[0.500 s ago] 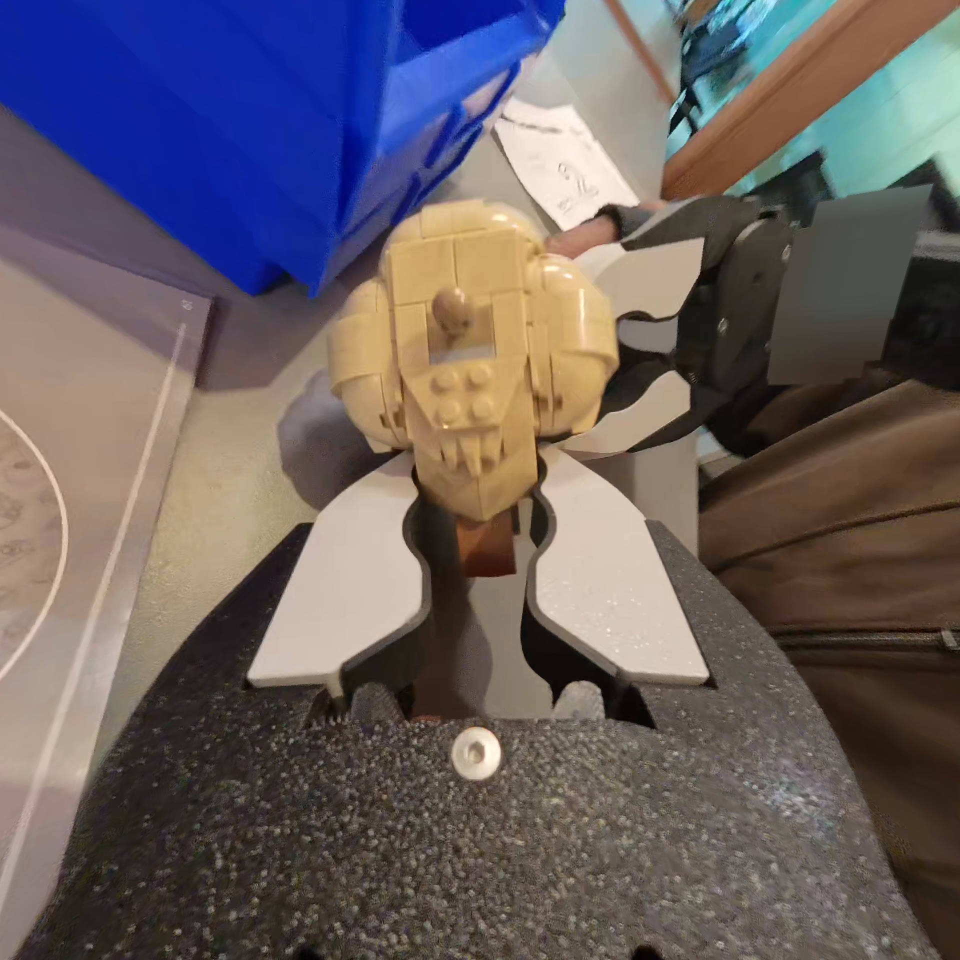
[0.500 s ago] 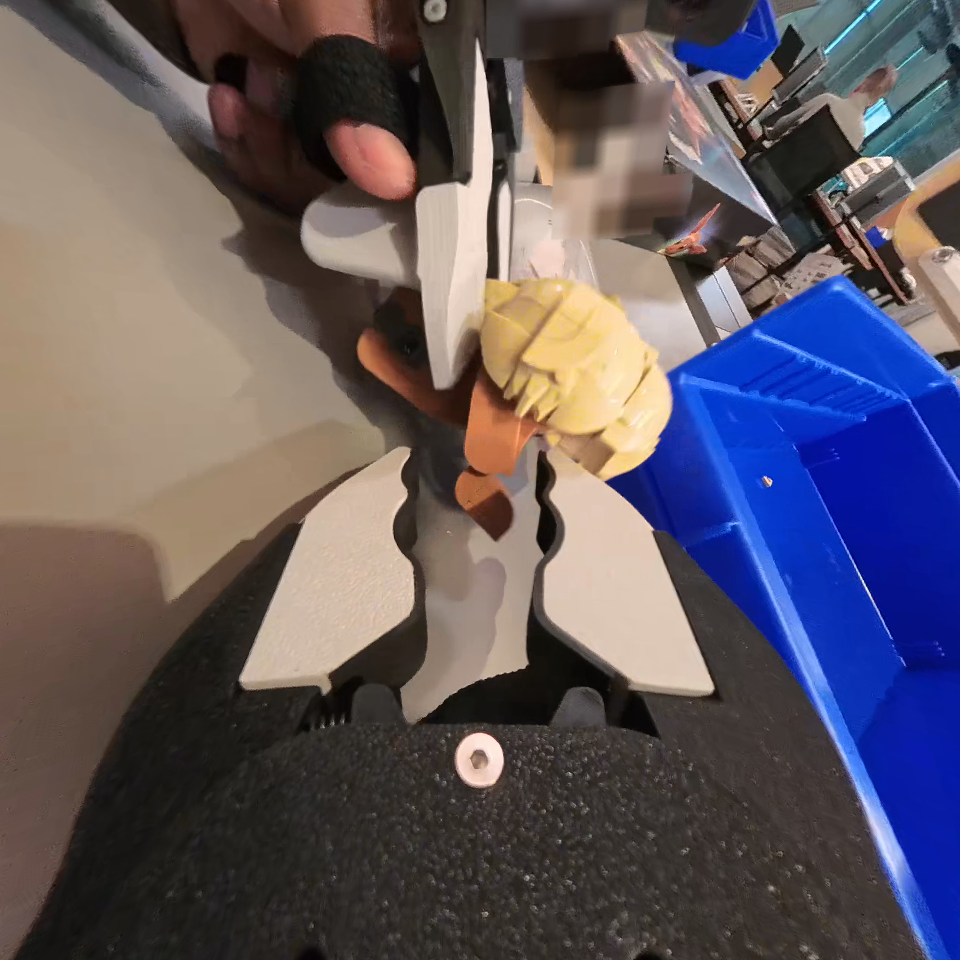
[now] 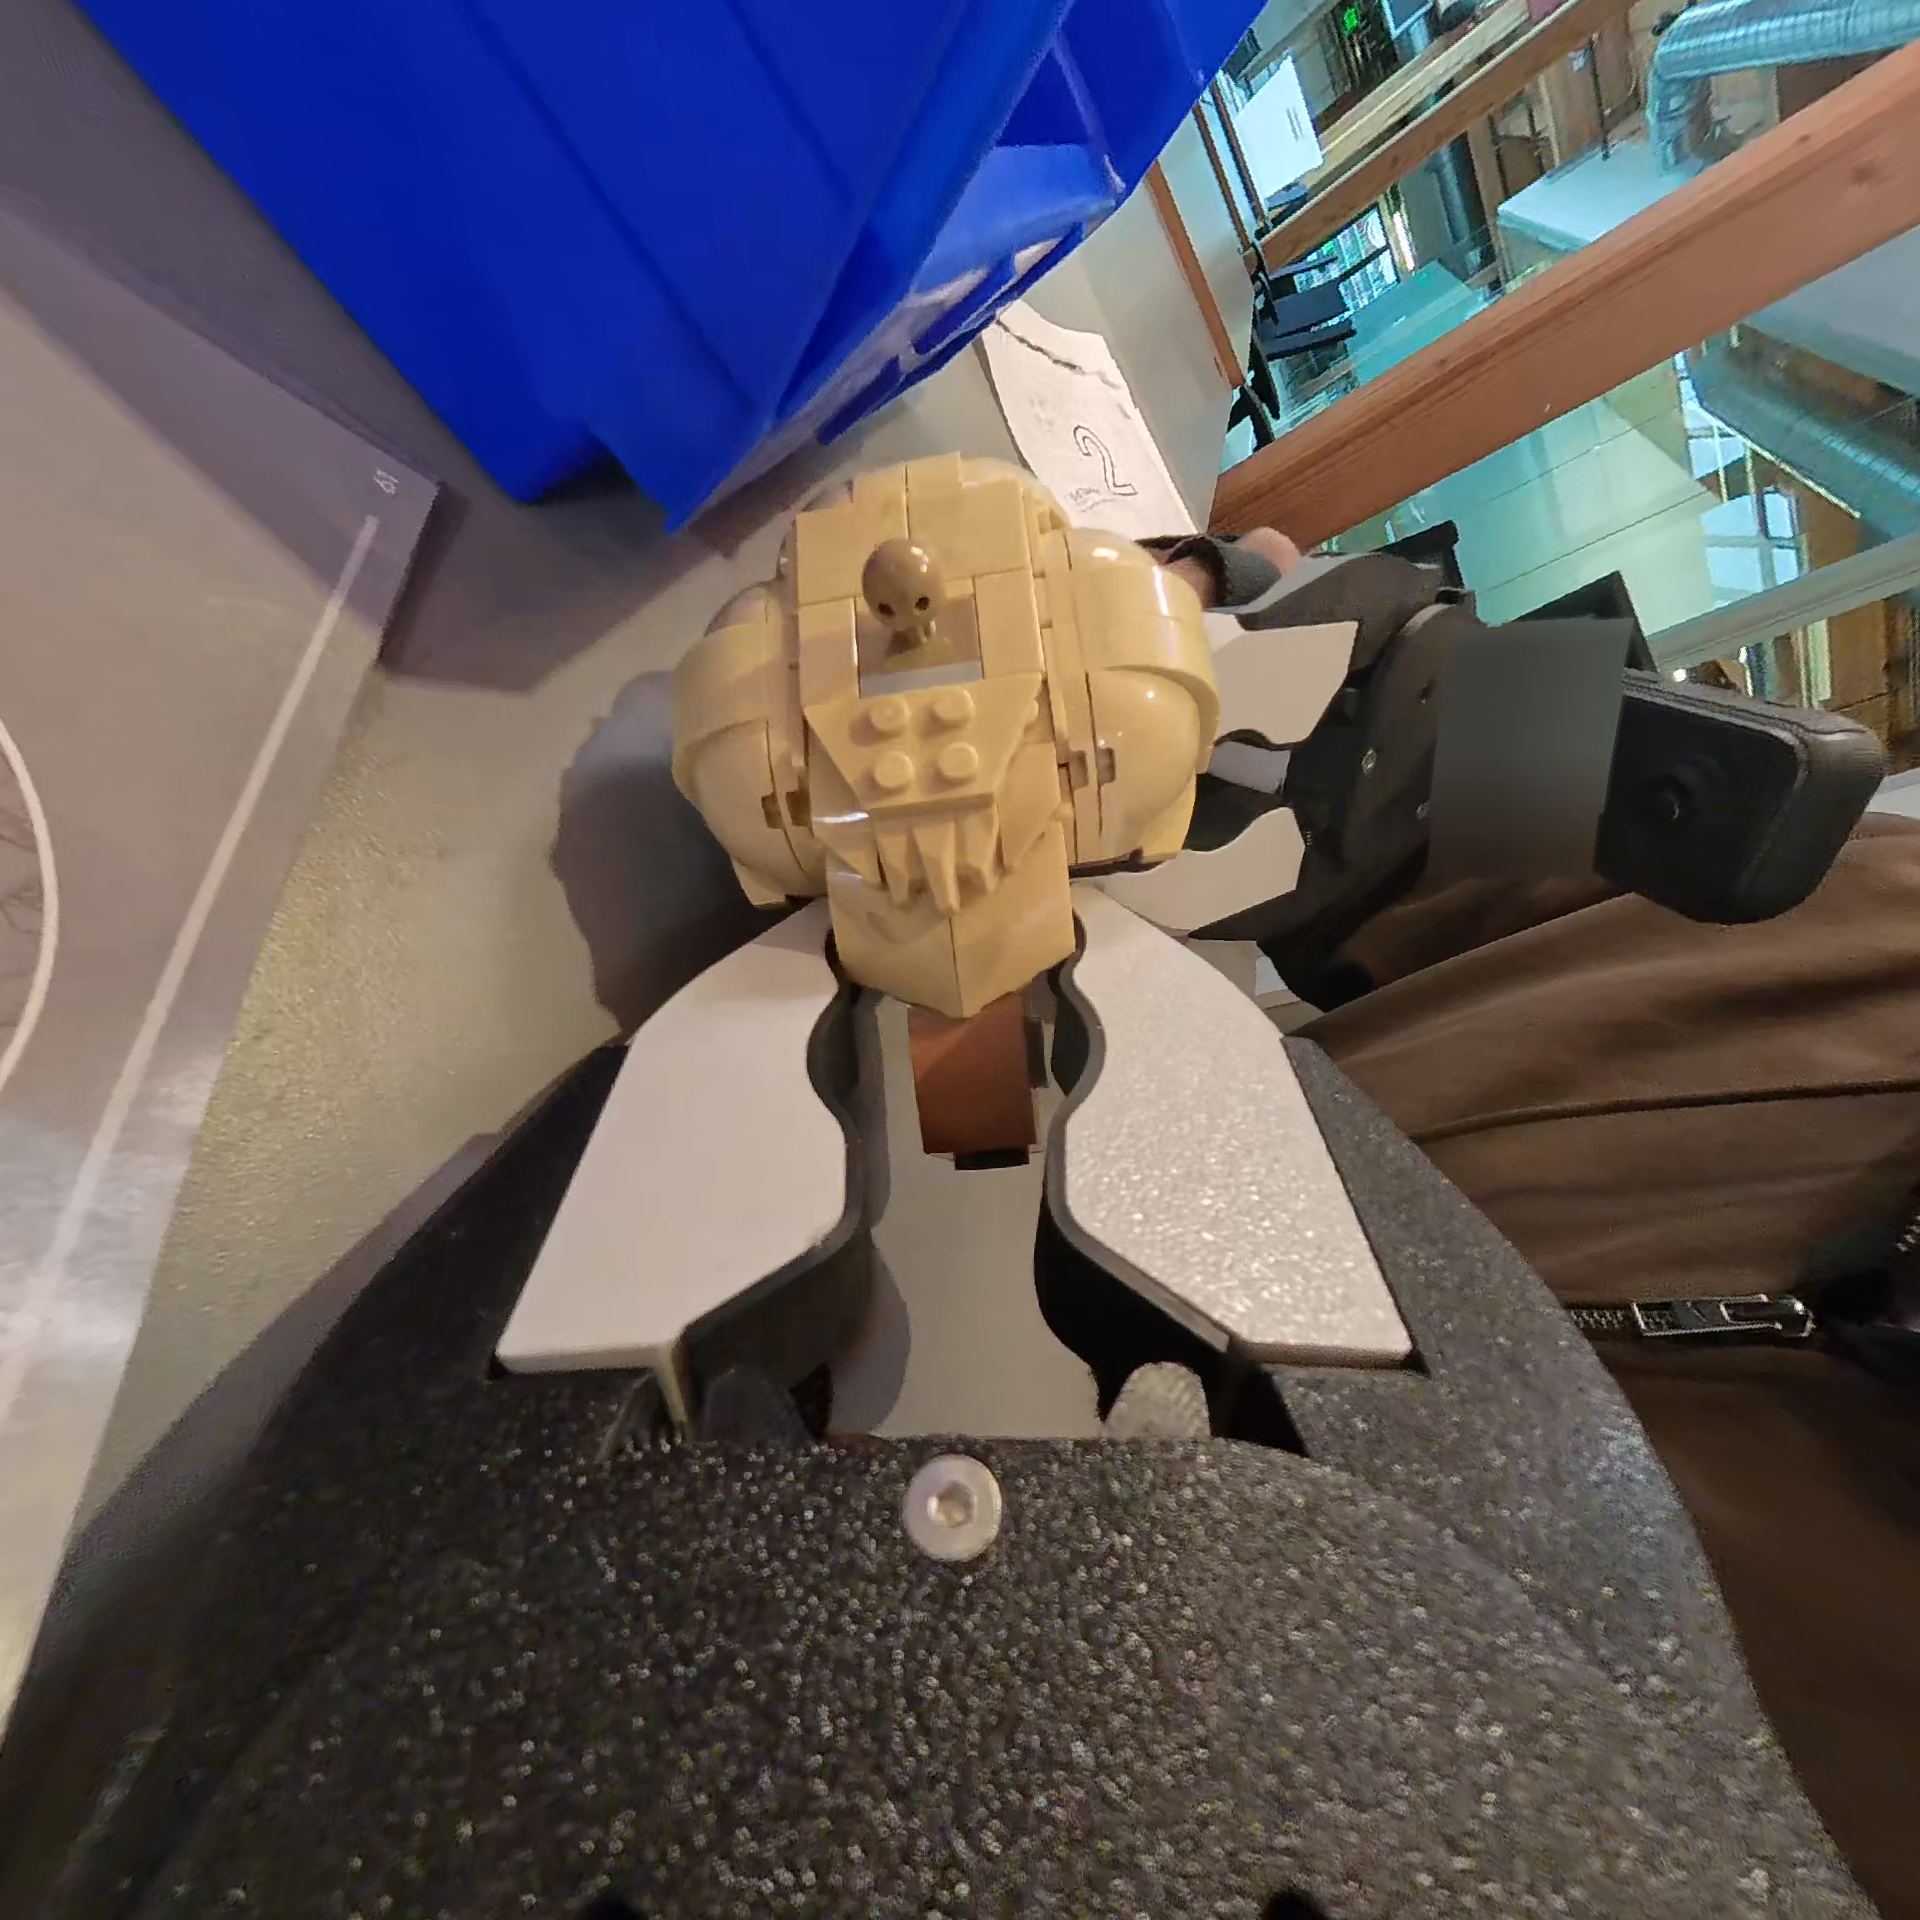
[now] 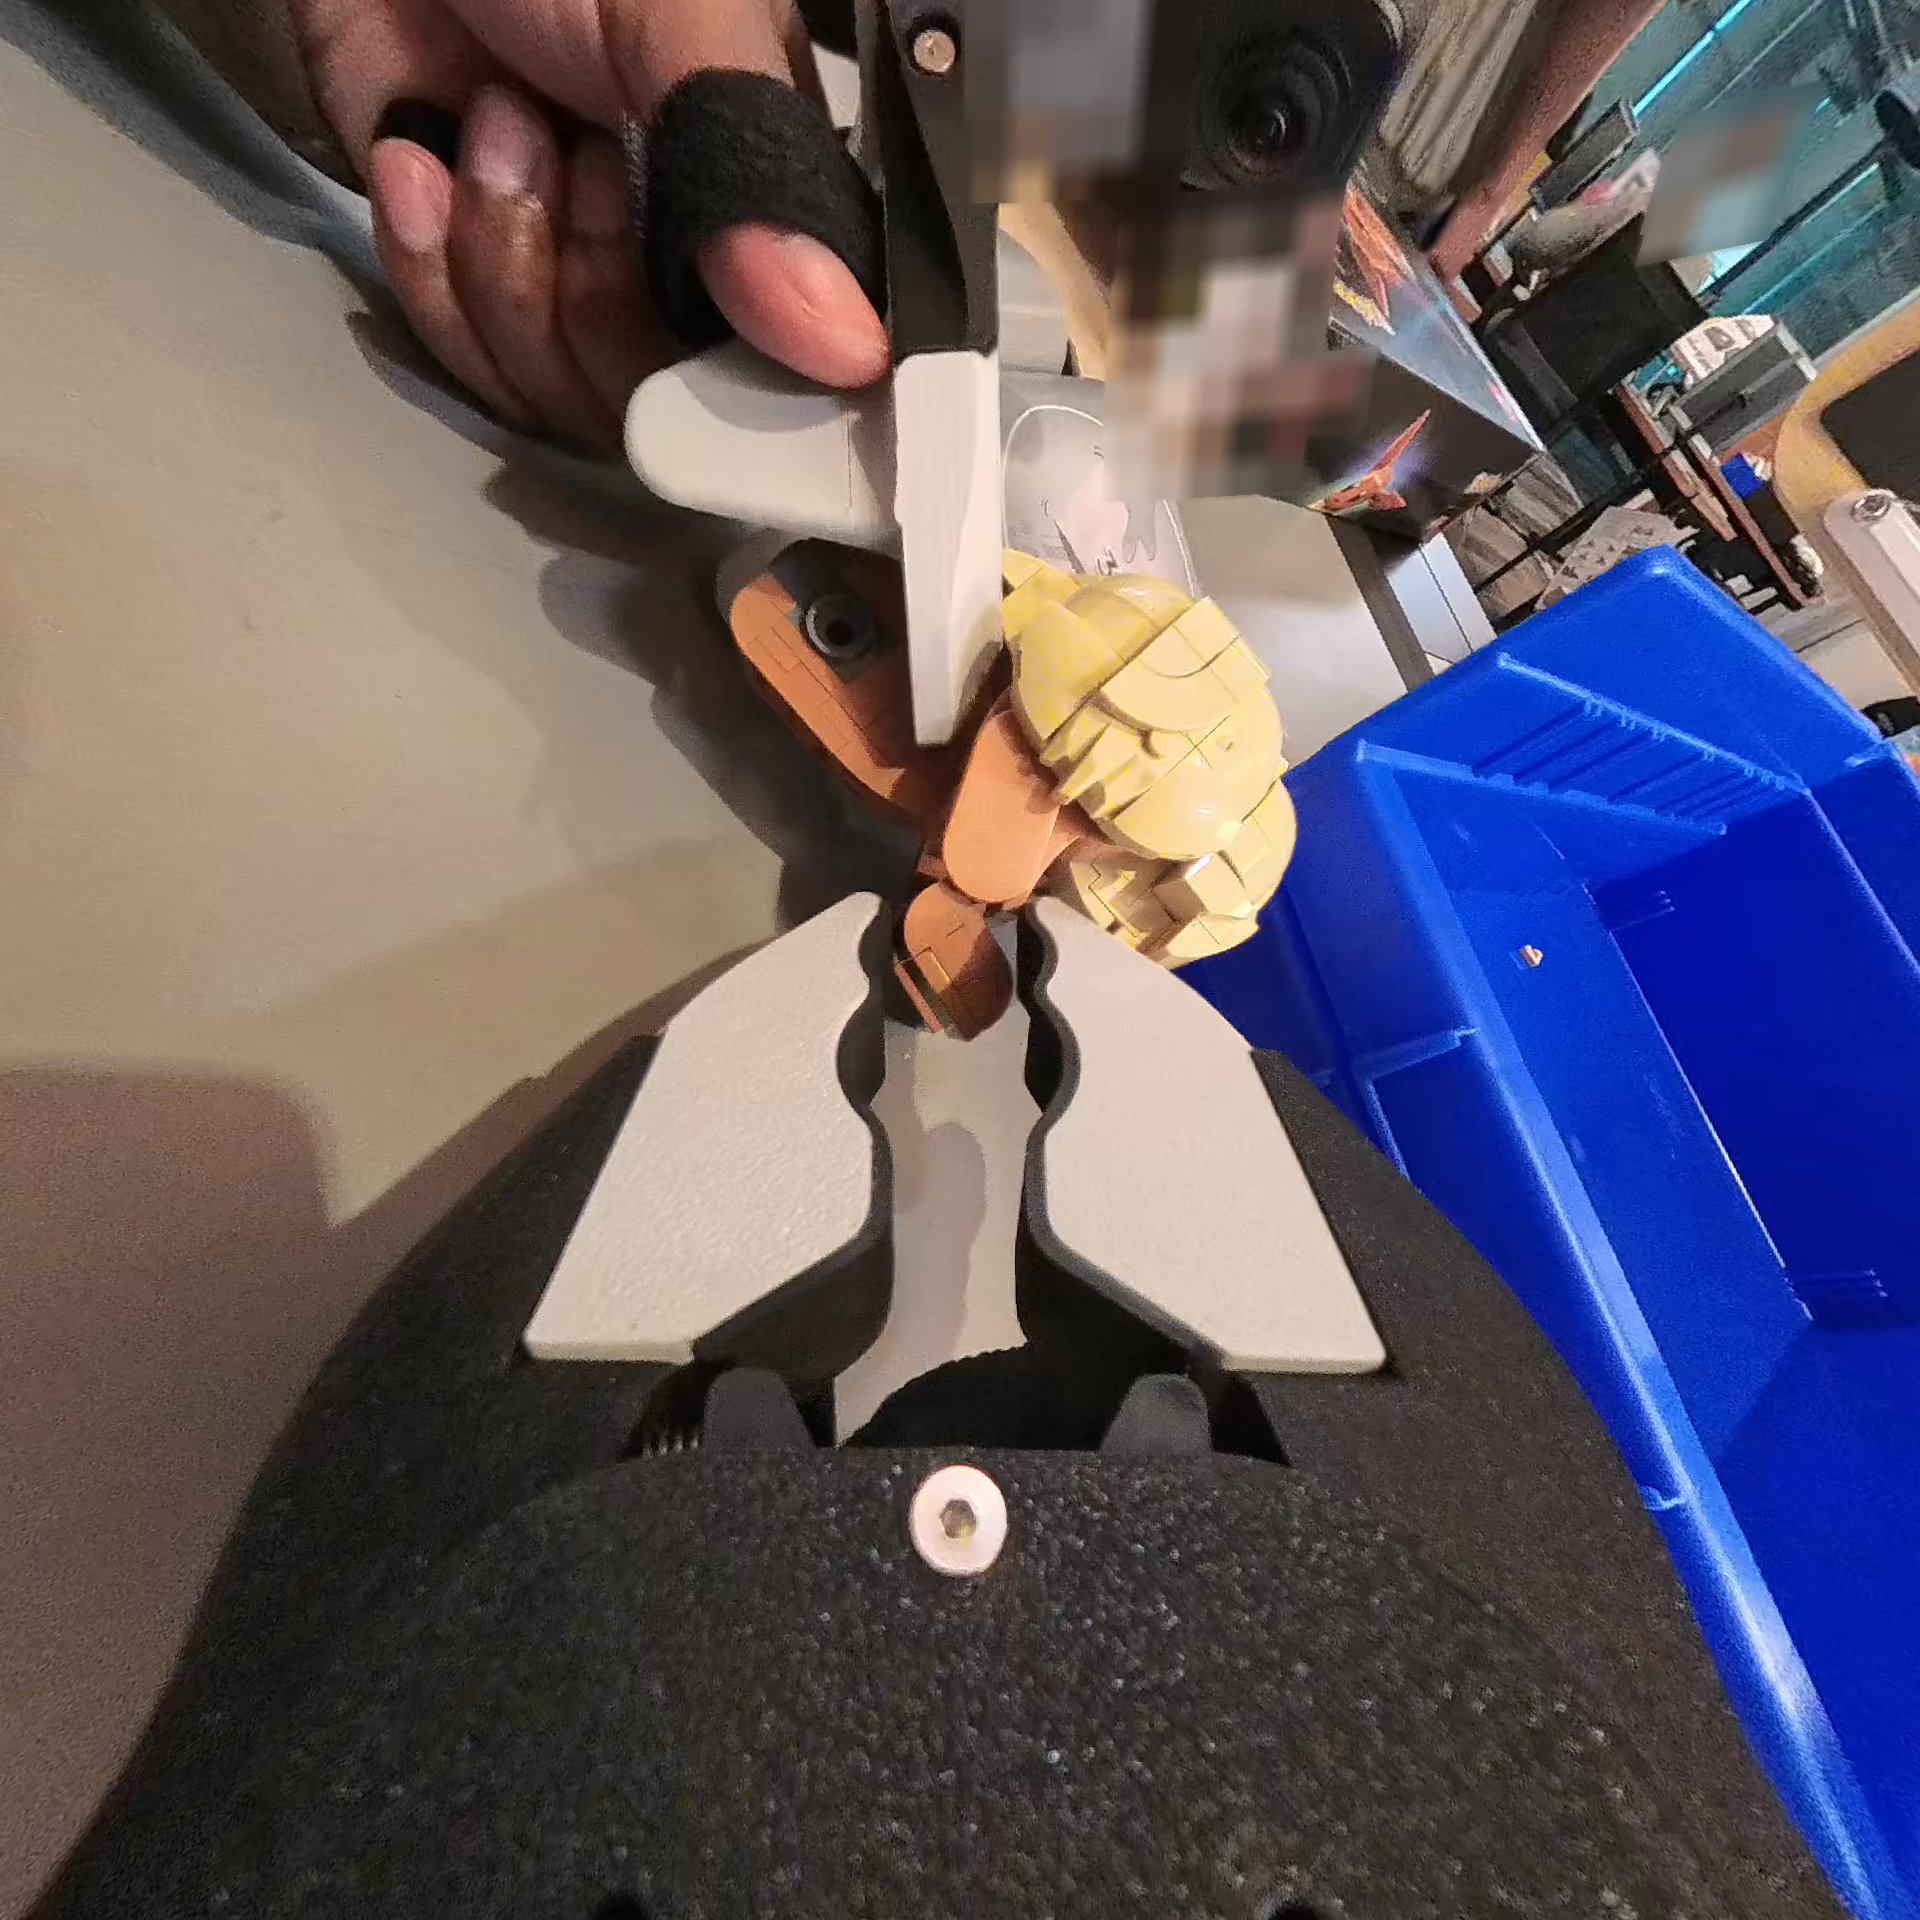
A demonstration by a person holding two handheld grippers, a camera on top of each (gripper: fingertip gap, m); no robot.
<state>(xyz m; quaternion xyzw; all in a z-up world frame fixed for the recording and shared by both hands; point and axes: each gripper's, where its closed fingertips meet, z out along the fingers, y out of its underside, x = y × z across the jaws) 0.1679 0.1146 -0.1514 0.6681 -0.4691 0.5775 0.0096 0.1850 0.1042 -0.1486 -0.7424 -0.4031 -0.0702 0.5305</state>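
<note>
While gripped from two sides at once, sits lifted off the pale tabletop [image 4: 260,644], just beside the blue plastic bin [image 4: 1621,1018]: a tan and brown brick-built figure [image 3: 935,748], its rounded tan bulk studded on top and carrying a small darker knob near the far end. Clamped at its narrow tan lower block by the left gripper [image 3: 956,966], partly closed, both grey fingertips [image 3: 769,966] pressed against the block's sides, with a brown piece [image 3: 971,1091] hanging down between the fingers toward the gripper body. Seen from the other side, pinched at a small brown limb [image 4: 951,977] by the right gripper [image 4: 951,935], narrowed to a slim gap, each pad touching that limb. Reaching in from the right in the left wrist view, the same right gripper [image 3: 1236,769], its fingertips hidden behind the tan bulk. Coming down from above in the right wrist view, the left gripper's pale finger [image 4: 945,540] edge-on against the figure's brown part [image 4: 821,675], with a hand [image 4: 582,208] wearing a black finger sleeve behind it. Lying on the table beyond the figure: a white sheet of paper [image 3: 1070,416]. At far left, a clear plastic sheet [image 3: 156,779] with a white line. At lower right in the left wrist view, a brown jacket [image 3: 1621,1143] with a zip.
</note>
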